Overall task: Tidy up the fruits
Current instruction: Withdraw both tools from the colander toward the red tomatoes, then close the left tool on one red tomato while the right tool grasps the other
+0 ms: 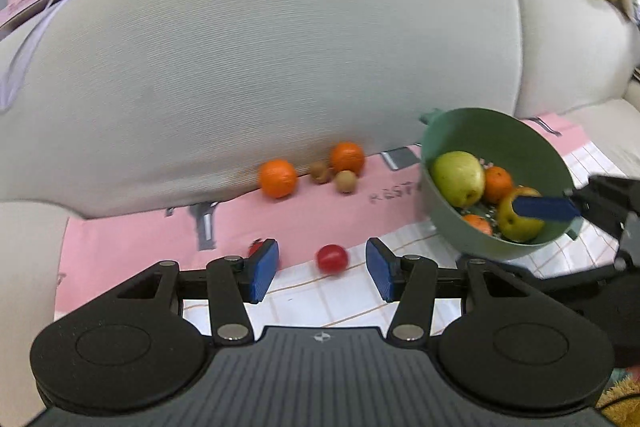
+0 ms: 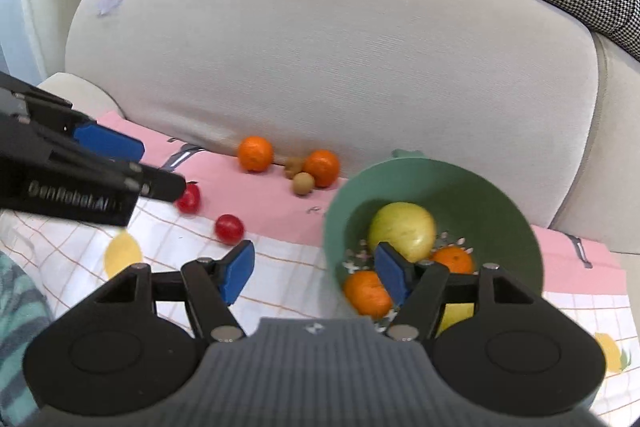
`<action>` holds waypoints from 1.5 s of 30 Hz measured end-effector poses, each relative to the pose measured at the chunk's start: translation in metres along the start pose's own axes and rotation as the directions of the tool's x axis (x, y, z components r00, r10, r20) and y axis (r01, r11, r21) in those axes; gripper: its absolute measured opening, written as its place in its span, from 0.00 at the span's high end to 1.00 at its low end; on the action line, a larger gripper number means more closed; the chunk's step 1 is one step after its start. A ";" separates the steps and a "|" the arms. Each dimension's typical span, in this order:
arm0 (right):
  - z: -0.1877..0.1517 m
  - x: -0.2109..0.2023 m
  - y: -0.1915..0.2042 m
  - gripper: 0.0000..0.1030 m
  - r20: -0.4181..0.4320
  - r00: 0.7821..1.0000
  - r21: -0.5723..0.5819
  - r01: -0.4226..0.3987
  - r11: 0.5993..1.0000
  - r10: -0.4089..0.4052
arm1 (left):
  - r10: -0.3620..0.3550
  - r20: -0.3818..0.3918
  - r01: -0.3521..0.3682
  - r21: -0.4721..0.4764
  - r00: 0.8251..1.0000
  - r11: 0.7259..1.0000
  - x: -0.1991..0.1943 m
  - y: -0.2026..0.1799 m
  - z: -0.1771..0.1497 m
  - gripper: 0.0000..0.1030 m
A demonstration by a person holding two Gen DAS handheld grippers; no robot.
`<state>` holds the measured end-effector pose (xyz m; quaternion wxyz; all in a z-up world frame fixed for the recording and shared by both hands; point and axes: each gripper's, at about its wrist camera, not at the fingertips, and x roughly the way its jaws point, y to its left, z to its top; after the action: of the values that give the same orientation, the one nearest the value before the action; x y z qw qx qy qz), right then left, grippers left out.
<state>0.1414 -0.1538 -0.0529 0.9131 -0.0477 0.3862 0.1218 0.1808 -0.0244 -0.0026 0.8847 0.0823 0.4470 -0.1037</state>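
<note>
The left claw [image 1: 322, 269] is spread wide and grasps nothing; a red tomato [image 1: 332, 258] sits on the sofa seat just ahead of the gap between its blue pads. A second tomato [image 1: 256, 247] peeks out beside the left pad, mostly hidden behind it. If the claw goes in off-centre, a pad could nudge the round tomato and send it rolling toward the front edge of the seat, since the cloth [image 1: 320, 295] under it looks soft and uneven. A hard squeeze could also bruise or split it.

The right claw [image 2: 316, 273] is also released, but one pad sits inside the green bowl [image 2: 500, 203] and the other outside, so the bowl's rim lies between them. The bowl is tilted toward the camera, and I cannot tell whether the claw bears its weight or the seat does. In it lie a green apple [image 2: 402, 229], two oranges [image 2: 366, 293] and a second yellowish fruit [image 1: 516, 225]. With the jaws apart, the bowl could slip or tip further and spill its fruit onto the seat.

Further back, against the sofa's backrest [image 1: 280, 67], two oranges [image 1: 277, 178] and two small brown fruits [image 1: 346, 181] rest on a pink sheet [image 1: 320, 215]. They lie close together, so reaching for one may knock the others.
</note>
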 end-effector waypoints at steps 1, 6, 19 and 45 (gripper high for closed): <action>0.000 0.000 0.003 0.37 -0.001 1.000 0.001 -0.004 1.000 0.004 | 0.003 0.000 -0.003 -0.009 1.000 1.000 -0.001 0.004 -0.002 0.42; -0.002 0.002 0.021 0.37 -0.013 0.999 0.004 -0.035 0.999 0.035 | 0.023 -0.004 -0.023 -0.022 1.000 0.999 -0.003 0.022 -0.008 0.42; 0.000 0.028 0.059 0.37 -0.067 0.994 -0.073 -0.090 0.993 0.085 | 0.040 -0.020 -0.042 -0.122 0.999 0.992 0.004 0.075 -0.025 0.42; 0.016 0.100 0.066 0.58 -0.098 0.990 -0.117 -0.107 0.987 0.096 | -0.107 -0.047 0.093 -0.238 0.993 0.967 0.091 0.083 -0.028 0.51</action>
<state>0.2026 -0.0681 -0.1132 0.8822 -0.0893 0.4218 0.1893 0.2334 0.0521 -0.0883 0.8682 -0.0430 0.4857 -0.0921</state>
